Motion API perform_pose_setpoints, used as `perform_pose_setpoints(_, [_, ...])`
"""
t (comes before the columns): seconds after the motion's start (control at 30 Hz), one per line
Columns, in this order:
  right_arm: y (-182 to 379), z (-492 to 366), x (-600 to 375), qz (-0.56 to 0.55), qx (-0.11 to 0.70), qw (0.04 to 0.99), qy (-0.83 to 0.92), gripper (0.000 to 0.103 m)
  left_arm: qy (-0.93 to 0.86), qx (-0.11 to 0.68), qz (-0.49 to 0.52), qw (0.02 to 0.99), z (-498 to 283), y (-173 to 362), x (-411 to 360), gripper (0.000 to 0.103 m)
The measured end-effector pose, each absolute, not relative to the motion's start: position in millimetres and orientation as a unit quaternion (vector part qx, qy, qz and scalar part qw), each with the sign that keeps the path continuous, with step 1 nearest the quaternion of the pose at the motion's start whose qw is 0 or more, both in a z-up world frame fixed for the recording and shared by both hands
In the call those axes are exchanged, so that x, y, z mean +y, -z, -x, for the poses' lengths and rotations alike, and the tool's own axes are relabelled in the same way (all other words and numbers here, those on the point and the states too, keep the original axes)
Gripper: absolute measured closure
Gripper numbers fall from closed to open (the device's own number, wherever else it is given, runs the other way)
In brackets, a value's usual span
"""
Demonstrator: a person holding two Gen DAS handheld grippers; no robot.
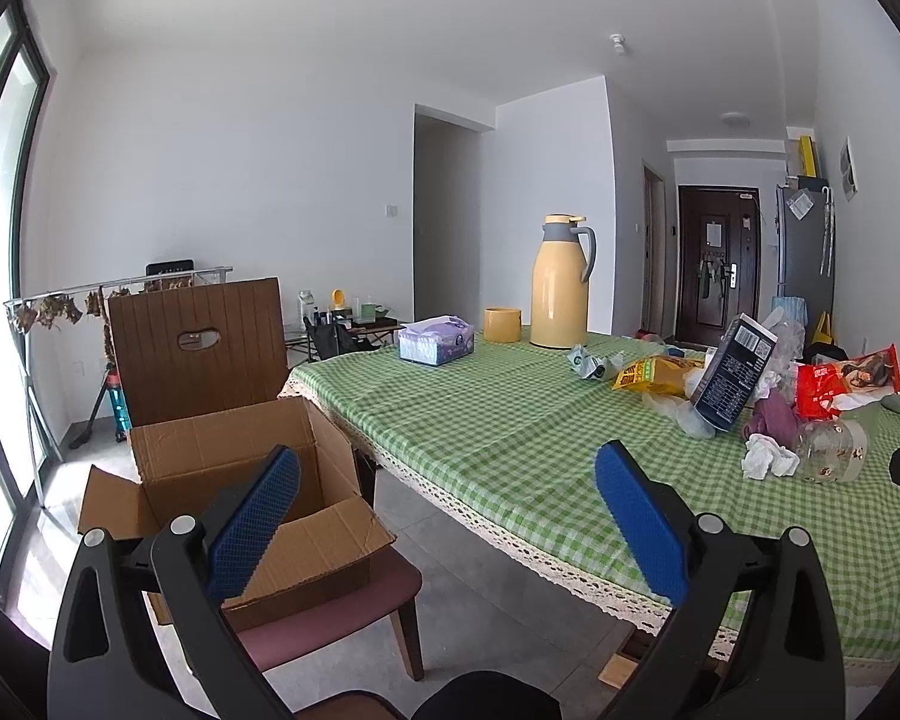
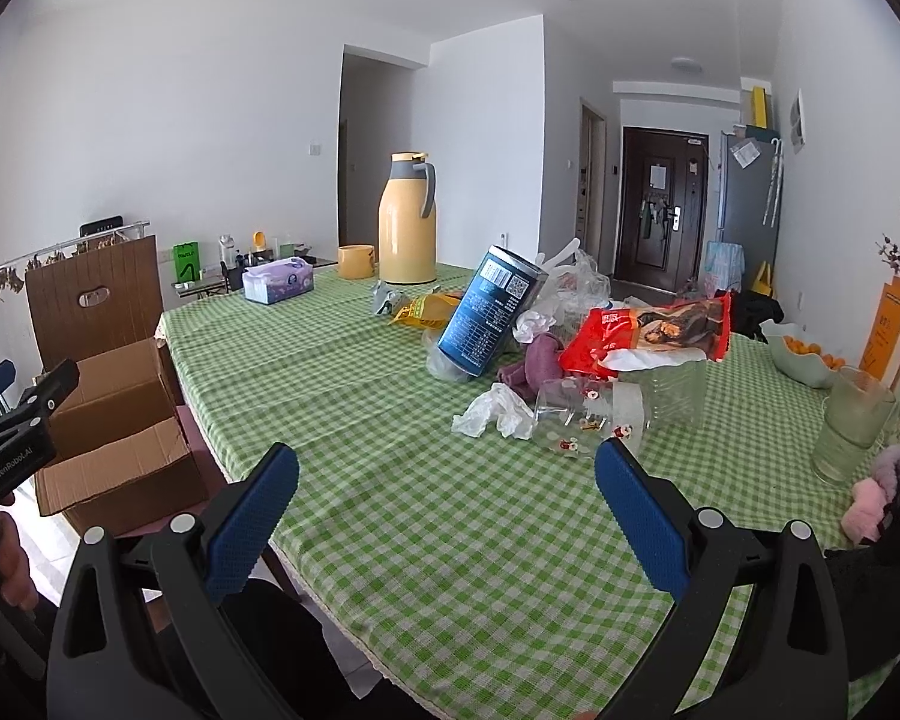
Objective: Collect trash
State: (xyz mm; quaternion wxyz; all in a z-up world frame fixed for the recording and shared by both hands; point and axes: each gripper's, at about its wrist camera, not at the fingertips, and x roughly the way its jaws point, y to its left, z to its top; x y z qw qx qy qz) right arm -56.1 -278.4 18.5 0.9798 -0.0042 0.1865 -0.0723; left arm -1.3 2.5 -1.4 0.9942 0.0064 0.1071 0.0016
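Oranges (image 2: 805, 349) in a bowl (image 2: 801, 369) show only rightward (cardboard box (image 1: 234, 480) looks empty), while left gripper (image 1: 447, 483) and right gripper (image 2: 447, 483) gape wide, holding nothing.

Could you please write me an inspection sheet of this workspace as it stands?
Surface: table under green checked cloth.
Job's things: open cardboard box on a chair beside the table; trash pile includes blue canister, red wrapper, yellow bag, crumpled tissue, clear jar on its side.
Clutter: thermos, yellow cup, tissue pack, fruit bowl.
Grippers: left gripper and right gripper open, empty.
Cables: nothing seen.
Surroundings: drying rack, door, fridge.
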Motion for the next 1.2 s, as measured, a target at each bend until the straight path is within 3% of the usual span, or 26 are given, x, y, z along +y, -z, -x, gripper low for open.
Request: perform_pose_setpoints(1.2, [-19.3, 56.3, -275.1, 0.013, 0.187, 0.979, 0.082, 0.008, -0.002, 0.11, -0.004, 0.994, 0.0, 1.8, 1.6, 0.007])
